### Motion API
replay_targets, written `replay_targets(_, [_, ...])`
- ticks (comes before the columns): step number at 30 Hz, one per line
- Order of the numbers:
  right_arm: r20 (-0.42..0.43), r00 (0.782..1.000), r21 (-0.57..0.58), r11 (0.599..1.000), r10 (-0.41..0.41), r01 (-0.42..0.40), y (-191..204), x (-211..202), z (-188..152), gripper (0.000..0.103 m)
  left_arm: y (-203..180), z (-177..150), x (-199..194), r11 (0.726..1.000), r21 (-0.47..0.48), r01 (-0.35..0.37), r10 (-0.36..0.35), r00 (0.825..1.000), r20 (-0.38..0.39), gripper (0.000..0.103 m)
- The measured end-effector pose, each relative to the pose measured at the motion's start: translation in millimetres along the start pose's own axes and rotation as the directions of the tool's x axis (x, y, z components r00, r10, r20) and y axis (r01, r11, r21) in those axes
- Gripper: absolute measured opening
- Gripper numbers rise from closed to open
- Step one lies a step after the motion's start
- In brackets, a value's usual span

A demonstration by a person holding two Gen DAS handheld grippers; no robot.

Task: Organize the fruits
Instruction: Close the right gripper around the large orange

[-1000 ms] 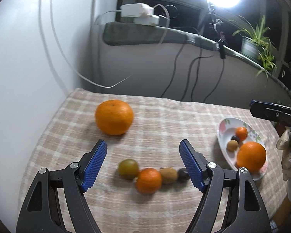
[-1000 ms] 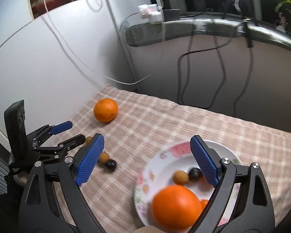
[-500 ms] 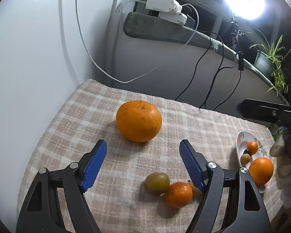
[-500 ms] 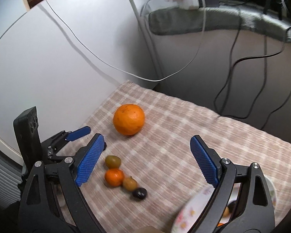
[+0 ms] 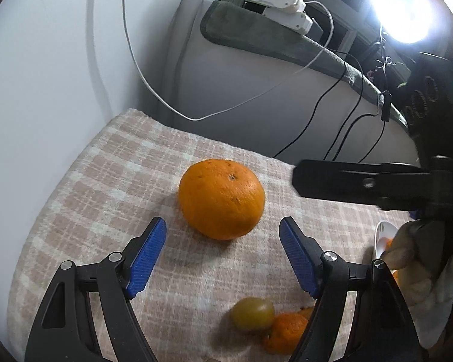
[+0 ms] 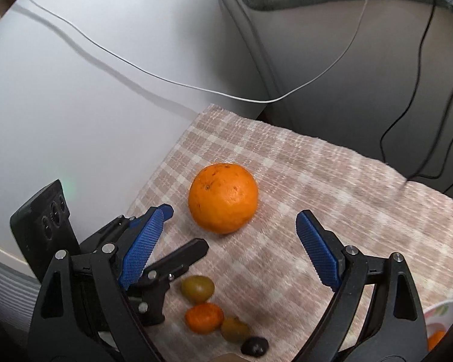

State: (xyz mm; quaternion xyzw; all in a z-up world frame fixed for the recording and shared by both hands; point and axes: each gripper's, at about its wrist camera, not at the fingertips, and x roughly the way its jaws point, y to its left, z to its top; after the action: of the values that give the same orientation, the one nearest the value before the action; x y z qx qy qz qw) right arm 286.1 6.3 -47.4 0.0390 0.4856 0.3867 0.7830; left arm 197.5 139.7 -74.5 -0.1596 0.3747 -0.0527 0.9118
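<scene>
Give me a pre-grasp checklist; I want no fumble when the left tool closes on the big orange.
1. Left tool open wider than the big orange: ok.
2. Orange centred between its fingers: ok, though it sits ahead of the tips.
3. Orange free of neighbours: ok; the green fruit and small orange lie apart from it.
4. Right tool out of the way: not ok; it also faces the orange, open.
5. Orange resting steadily on the checked cloth: ok.
6. Room on the plate: cannot tell, only its edge shows.

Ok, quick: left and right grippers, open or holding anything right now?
Left gripper: open, holding nothing, large orange just ahead.
Right gripper: open, holding nothing.
</scene>
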Motion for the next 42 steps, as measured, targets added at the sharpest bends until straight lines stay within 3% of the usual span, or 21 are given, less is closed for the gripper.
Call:
replay_targets(10, [-0.08,0.996,0.062,0.998,0.029,-0.024,-10,50,11,0.081,8,5,17,0.999,-0.038,0.035,-0.037,0.998,-0.043,0.077])
replay_targets(17, [-0.105,0.993,0.084,0.995,0.054,-0.045,-13,62,10,0.077,10,8,26,0.998,-0.049,0.045,-0.048,0.997,-0.067,0.077])
replay_targets(23, [-0.11,0.989,0.091,0.992,0.101,-0.091,-11,65,10,0.067,7,11,30,0.998,-0.048,0.048,-0.051,0.996,-0.073,0.075])
replay_targets(26, [-0.11,0.99,0.073,0.994,0.088,-0.081,-7,64,11,0.066,6,11,31,0.998,-0.037,0.053,-0.055,0.995,-0.077,0.069])
replay_targets(42, [-0.08,0.994,0.068,0.995,0.073,-0.068,-6,42,3,0.065,-17,3,13,0.999,0.021,0.033,-0.032,0.998,-0.053,0.067])
